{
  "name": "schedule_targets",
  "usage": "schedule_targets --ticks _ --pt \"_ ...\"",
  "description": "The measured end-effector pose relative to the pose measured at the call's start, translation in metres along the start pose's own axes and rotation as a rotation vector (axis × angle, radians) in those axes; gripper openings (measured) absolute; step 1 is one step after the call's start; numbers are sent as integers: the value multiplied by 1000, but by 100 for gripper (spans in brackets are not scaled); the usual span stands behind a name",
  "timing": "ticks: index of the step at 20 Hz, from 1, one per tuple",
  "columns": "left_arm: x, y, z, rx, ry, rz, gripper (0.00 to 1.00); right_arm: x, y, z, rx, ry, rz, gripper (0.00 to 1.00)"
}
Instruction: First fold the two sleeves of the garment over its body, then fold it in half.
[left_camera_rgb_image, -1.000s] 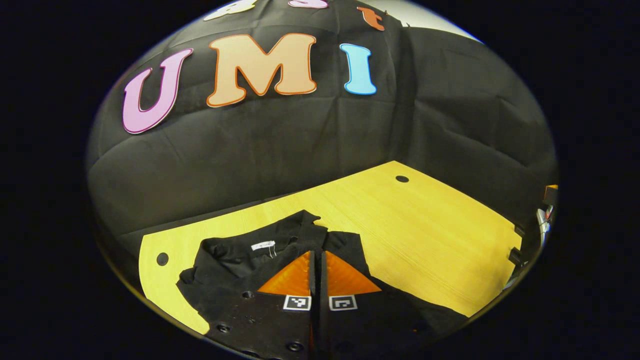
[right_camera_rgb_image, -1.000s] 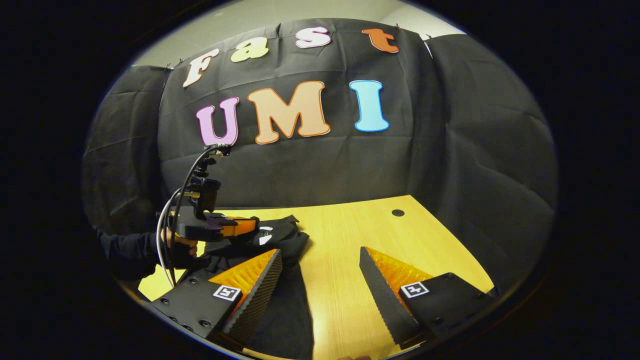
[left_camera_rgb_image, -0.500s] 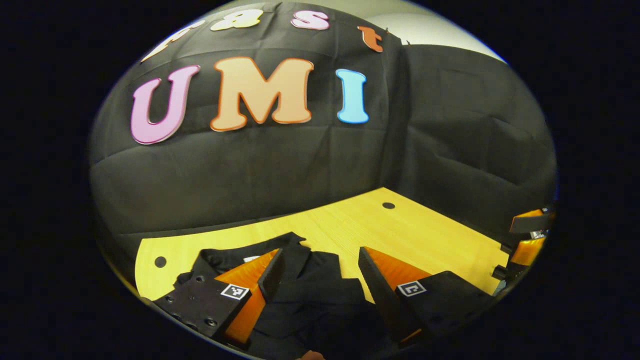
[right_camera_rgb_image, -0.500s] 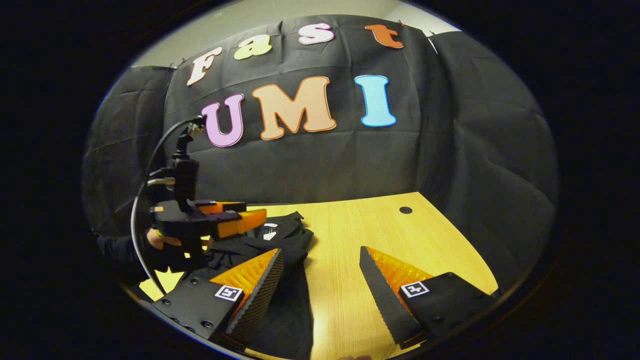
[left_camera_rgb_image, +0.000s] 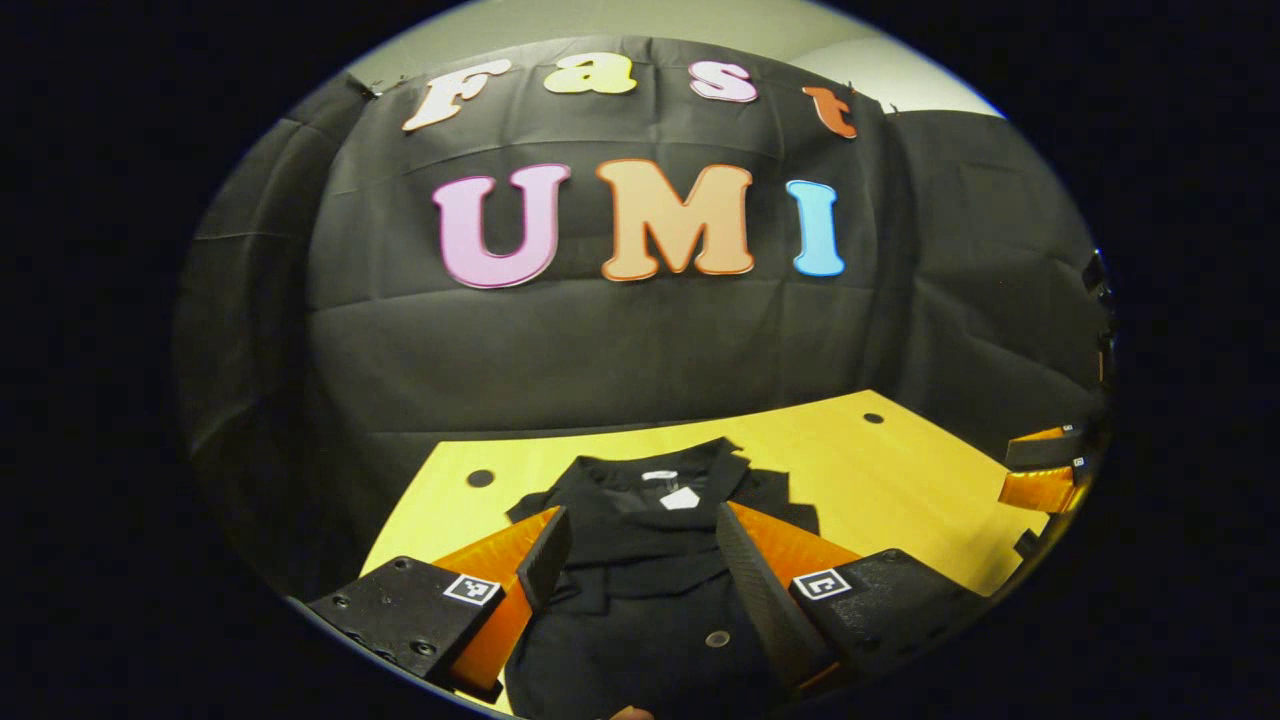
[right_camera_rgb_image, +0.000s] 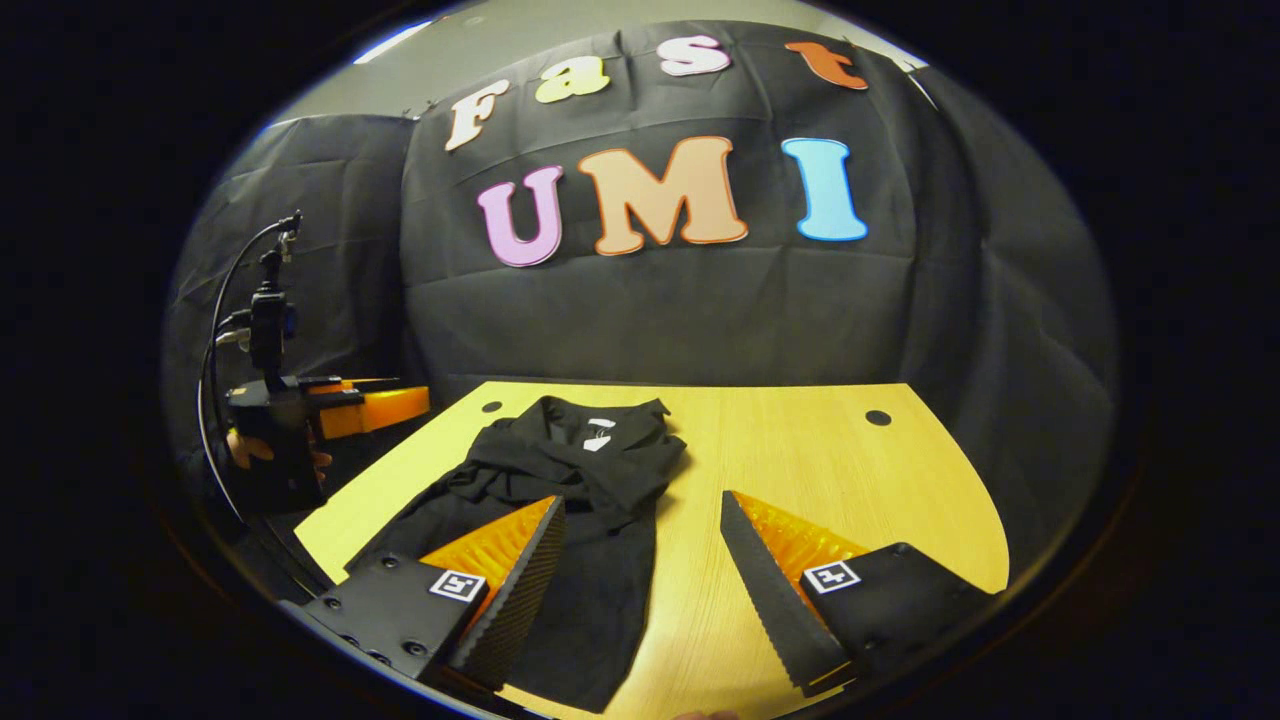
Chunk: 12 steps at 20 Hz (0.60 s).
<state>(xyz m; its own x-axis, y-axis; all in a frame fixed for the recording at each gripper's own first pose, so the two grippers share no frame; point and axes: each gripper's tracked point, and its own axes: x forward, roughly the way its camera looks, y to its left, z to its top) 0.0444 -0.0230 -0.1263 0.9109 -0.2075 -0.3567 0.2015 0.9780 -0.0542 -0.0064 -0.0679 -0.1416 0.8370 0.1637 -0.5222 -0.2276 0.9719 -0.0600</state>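
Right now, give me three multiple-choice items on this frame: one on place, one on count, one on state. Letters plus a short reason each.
1. Where does the black fabric garment lie?
A. on the yellow wooden tabletop
B. hanging on the booth wall
C. on the floor

2. How many round dark holes show in the tabletop in the right gripper view?
A. none
B. two
C. five

3. How do the left tongs stand?
A. shut on the garment
B. shut on nothing
C. open above the garment

Key: 1 A, it is spread flat on the wood; 2 B, one by the collar and one toward the far right; 3 C, cloth shows in the wide gap between the fingers.
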Motion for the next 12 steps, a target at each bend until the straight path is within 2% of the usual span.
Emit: schedule_targets --ticks 1,2,3,5,6,7,8,9,12 --pt "-12 7 -9 -3 13 17 90 -3 7 -4 -2 1 8 99" --pt "-24 15 -18 -3 27 29 90 -5 16 -10 0 6 12 94" --pt "-35 22 -29 -5 43 39 90 -6 24 -18 2 15 14 98" --pt "-57 33 -52 -26 86 47 91 -7 41 -38 15 51 2 98" --pt "-68 36 -63 -38 102 43 96 -8 49 -47 23 62 -3 98" --pt "-76 42 -76 -45 116 48 91 -10 56 -55 26 72 -7 98" --pt "-84 48 -89 -51 138 52 96 -11 61 -67 28 92 -16 98" --pt "-92 50 -102 -60 157 50 91 -12 64 -79 29 112 -30 98" --pt "-112 60 -142 -79 218 62 91 -15 67 -107 38 163 -71 98"
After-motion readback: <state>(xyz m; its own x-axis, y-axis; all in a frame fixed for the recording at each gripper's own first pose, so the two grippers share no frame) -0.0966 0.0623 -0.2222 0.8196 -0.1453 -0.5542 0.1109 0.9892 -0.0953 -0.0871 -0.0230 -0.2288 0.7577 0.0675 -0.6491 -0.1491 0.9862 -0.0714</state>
